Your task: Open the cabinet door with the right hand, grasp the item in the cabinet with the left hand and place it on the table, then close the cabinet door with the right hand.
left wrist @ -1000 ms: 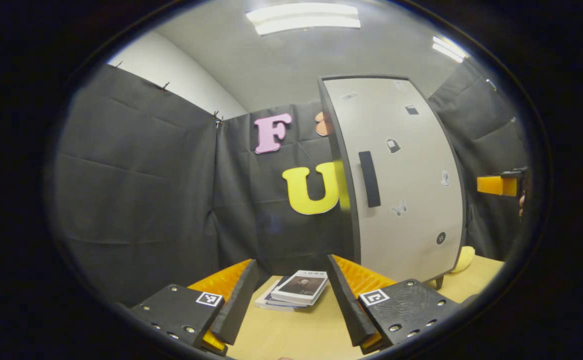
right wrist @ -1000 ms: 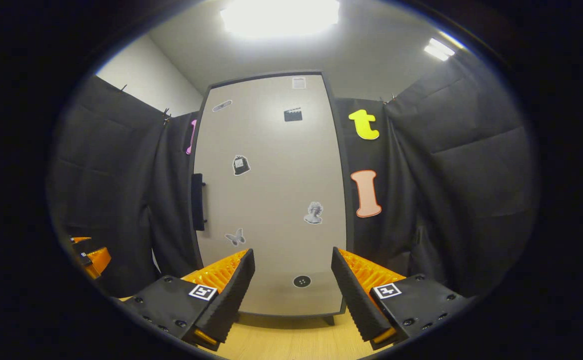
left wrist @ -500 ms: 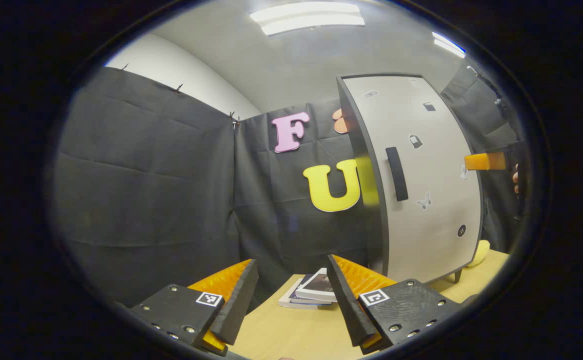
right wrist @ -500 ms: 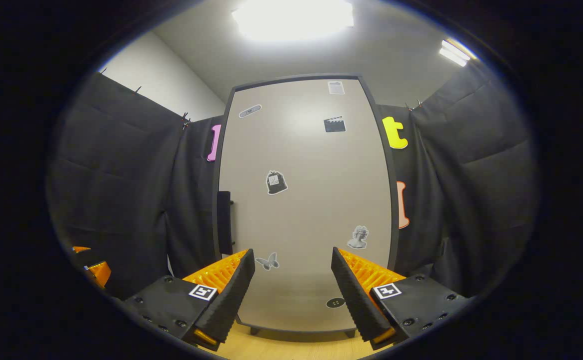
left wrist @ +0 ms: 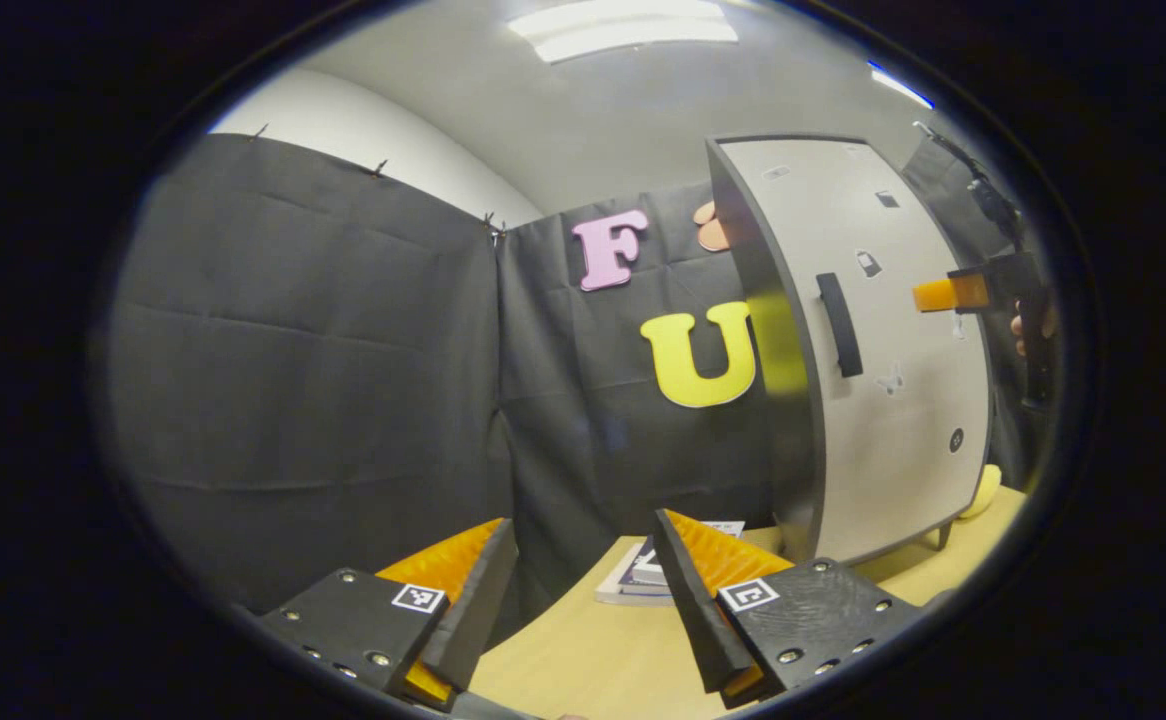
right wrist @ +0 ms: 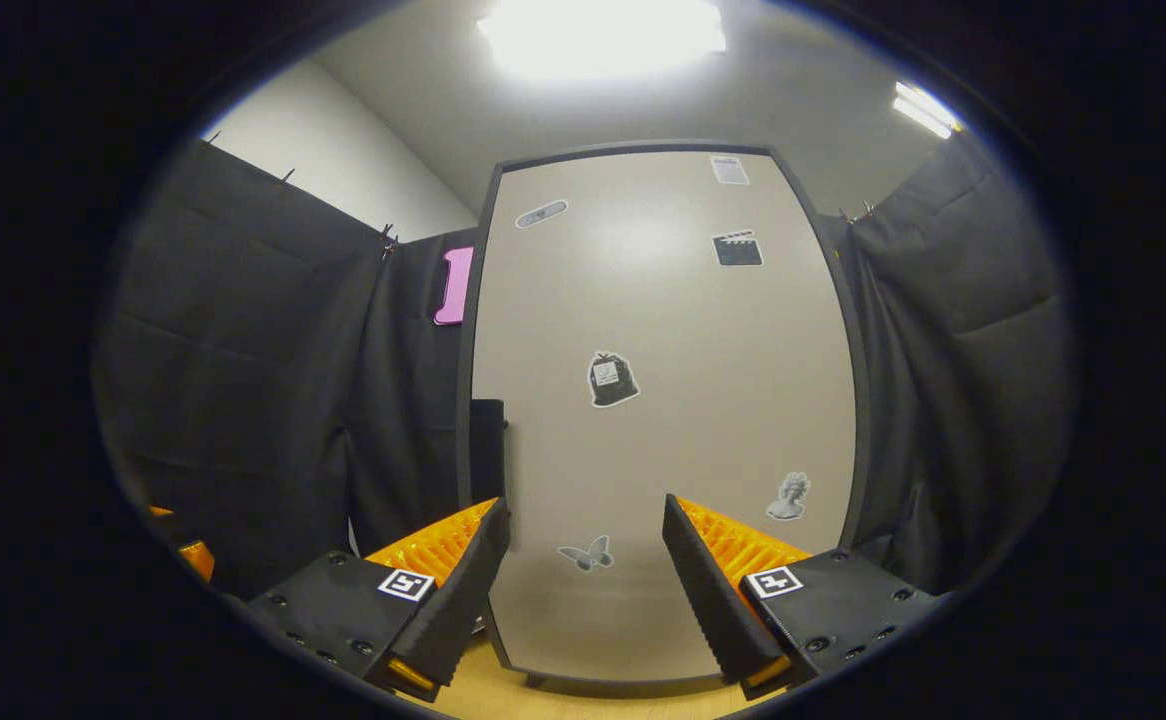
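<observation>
Left gripper view: my left gripper [left wrist: 578,590] hangs low over the pale wooden table [left wrist: 583,655], its fingers apart and nothing between them.
Right gripper view: my right gripper [right wrist: 583,580] faces the front of the door, fingers spread wide and empty; the door is close ahead, and I cannot tell if the tips touch it.
Cabinet: a tall cabinet with a dark frame stands on short legs on the table; its light grey door [right wrist: 663,400] carries small dark stickers and looks fully shut.
Handle: a black vertical bar handle [left wrist: 840,325] sits near the left edge of the door; in the right gripper view I see it edge-on at [right wrist: 488,450], to the left of my left finger.
Other gripper: in the left gripper view I see the right gripper farther off at [left wrist: 953,294], in front of the door and to the right of the handle.
Item: it is hidden behind the shut door, so I cannot say what it is.
Also on the table: a small stack of books [left wrist: 638,578] lies beside the cabinet, and something yellow [left wrist: 983,492] peeks out at the cabinet's far side.
Step in hand: I judge this is the first step, the approach to open the door.
Next move: I think the right gripper must shift left to the handle, close on the bar and pull, while the left gripper waits clear of the door's swing.
</observation>
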`<state>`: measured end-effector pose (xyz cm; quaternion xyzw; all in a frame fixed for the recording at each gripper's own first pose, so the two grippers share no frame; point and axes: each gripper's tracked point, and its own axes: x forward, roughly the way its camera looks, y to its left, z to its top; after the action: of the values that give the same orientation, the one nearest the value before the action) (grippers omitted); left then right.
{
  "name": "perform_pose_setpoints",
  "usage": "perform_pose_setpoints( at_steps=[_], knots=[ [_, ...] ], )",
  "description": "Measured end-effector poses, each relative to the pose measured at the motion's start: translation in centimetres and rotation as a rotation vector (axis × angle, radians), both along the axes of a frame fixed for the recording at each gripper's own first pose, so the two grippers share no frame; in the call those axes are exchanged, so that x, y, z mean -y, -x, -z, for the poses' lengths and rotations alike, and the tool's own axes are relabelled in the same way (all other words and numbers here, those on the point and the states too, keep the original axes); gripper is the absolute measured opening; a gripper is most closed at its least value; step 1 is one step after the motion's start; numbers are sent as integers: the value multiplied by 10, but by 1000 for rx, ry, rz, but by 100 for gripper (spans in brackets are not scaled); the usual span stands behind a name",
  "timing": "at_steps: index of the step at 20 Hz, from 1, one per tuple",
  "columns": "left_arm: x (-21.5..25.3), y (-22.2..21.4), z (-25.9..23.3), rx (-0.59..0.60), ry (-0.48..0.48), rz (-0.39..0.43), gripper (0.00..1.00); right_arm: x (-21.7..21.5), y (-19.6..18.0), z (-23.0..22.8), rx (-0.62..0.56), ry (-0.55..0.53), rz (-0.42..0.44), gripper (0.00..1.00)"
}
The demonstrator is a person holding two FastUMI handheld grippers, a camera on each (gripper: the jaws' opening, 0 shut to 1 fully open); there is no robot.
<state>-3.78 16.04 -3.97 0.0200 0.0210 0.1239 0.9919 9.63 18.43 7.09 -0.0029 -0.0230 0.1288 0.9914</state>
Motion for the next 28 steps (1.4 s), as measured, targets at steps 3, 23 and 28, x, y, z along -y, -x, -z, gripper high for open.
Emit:
perform_pose_setpoints(
  at_steps=[3,23,28],
  knots=[
    [-16,3,5,-10,-2,-17,84,-15,-11,2,-11,15,-3,98],
    [-90,4,38,-48,22,-97,84,-98,-74,10,-91,72,-12,97],
    [-103,4,46,-47,33,-102,84,-111,-85,15,-158,55,0,86]
  ],
)
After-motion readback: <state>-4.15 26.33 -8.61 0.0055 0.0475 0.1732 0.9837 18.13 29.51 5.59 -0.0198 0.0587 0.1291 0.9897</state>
